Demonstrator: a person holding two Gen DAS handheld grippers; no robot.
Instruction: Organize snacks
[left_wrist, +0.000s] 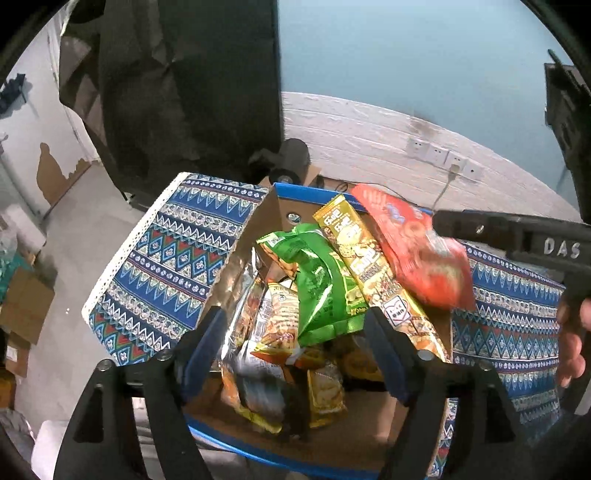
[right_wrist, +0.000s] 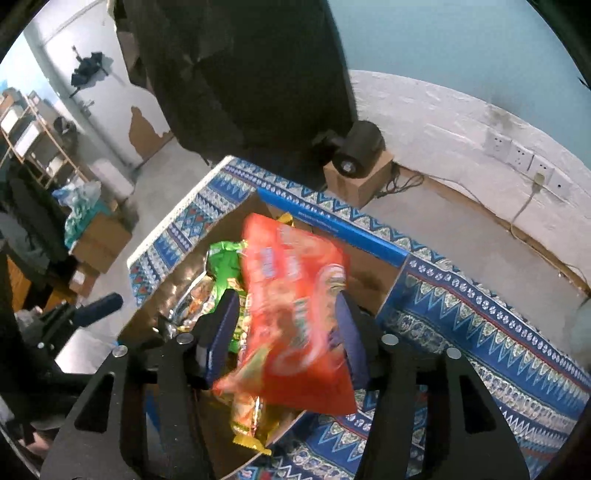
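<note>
cardboard box (left_wrist: 369, 435) rims snack bags on patterned cloth (left_wrist: 166, 266)

Your cardboard box (left_wrist: 369, 439) sits on the patterned tablecloth (left_wrist: 173, 258), and the snack packets lie piled inside it. In the left wrist view, the long packet (left_wrist: 365, 266) leans across the pile, with the crumpled packet (left_wrist: 321, 288) to its left and the large bag (left_wrist: 417, 251) to its right, apparently above the pile, though blur obscures contact. Behind the table, a roll (right_wrist: 360, 147) rests on a small carton (right_wrist: 360, 181) by the wall.
</note>
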